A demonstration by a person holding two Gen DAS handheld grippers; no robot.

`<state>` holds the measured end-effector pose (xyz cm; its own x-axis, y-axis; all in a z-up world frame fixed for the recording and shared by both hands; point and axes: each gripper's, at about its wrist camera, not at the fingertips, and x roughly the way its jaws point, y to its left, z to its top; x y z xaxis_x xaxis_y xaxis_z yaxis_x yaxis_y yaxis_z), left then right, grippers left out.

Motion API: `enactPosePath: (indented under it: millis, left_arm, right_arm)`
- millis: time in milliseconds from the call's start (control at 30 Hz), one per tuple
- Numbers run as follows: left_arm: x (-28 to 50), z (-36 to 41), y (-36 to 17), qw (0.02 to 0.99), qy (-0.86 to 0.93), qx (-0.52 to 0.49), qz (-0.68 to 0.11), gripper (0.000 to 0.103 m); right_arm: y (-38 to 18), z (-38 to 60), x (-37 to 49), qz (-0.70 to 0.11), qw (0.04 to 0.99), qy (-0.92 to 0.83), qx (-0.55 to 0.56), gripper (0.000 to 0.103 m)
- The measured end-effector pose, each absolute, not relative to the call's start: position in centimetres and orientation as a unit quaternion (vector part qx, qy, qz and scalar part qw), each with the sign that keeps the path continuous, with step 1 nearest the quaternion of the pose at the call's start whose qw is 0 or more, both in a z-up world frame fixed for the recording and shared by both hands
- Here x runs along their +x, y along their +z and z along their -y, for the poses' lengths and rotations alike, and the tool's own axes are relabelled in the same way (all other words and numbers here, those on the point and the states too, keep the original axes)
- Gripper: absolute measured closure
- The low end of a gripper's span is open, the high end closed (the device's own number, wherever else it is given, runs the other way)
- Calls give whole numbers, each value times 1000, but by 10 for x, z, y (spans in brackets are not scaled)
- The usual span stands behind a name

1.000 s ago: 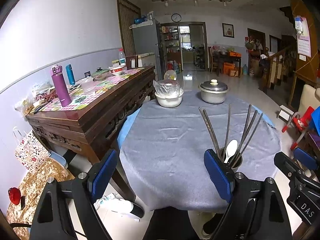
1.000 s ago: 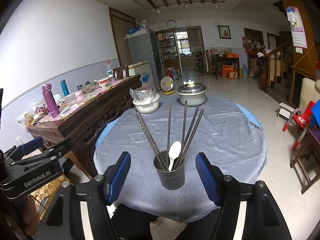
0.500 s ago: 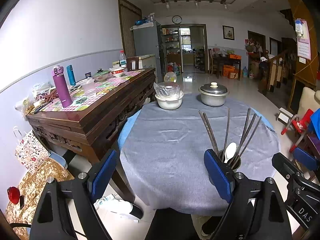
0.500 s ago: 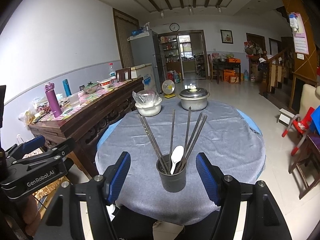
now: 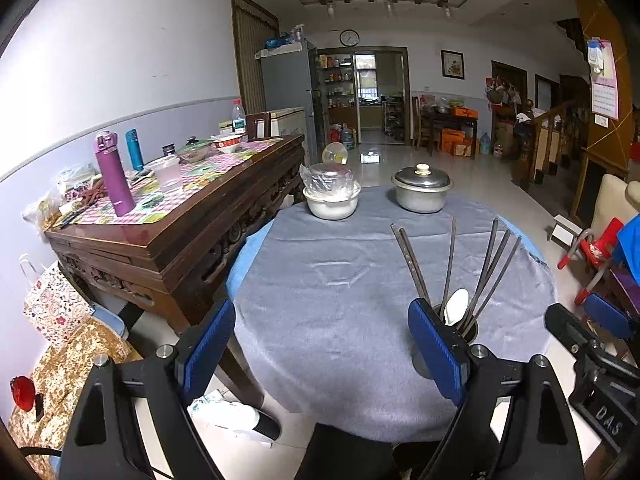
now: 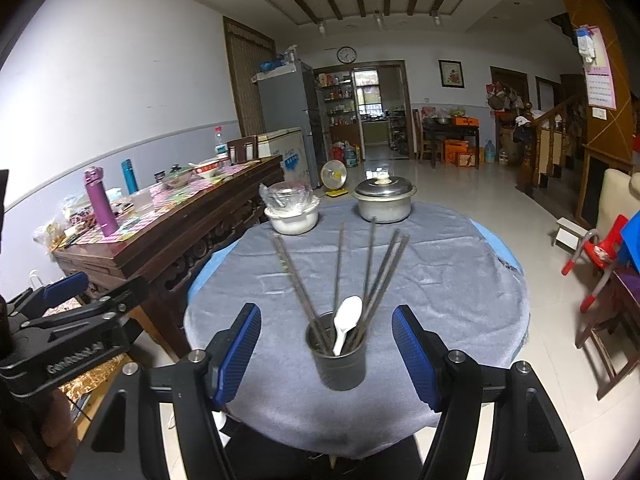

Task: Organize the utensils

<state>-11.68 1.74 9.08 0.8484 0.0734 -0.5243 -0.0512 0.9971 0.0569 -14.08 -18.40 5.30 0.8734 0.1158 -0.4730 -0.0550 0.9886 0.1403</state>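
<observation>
A dark utensil cup (image 6: 340, 364) stands near the front edge of a round table with a grey cloth (image 6: 440, 280). Several dark chopsticks (image 6: 370, 272) and a white spoon (image 6: 346, 322) stick out of it. My right gripper (image 6: 326, 354) is open, its blue pads on either side of the cup and clear of it. My left gripper (image 5: 320, 350) is open over bare cloth, left of the cup (image 5: 466, 326), which its right finger partly hides. The chopsticks (image 5: 450, 264) and spoon (image 5: 456, 312) show there too.
A white bowl covered in plastic (image 6: 292, 216) and a lidded metal pot (image 6: 384, 200) stand at the table's far side. A carved wooden sideboard (image 5: 180, 236) with bottles and dishes runs along the left. Red and blue chairs (image 6: 600, 252) stand at the right.
The view has tilted slightly, so the table sits a little lower in both views. Cup, utensils and both grippers' jaws stay as they were.
</observation>
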Motion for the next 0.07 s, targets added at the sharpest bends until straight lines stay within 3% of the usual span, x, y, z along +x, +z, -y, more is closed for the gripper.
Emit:
enactPosePath:
  millis: [67]
  left_arm:
    - [-103,-25,87,962,37,6,-272,15]
  right_arm:
    - [45,204,-130,-252,964,23,79,30]
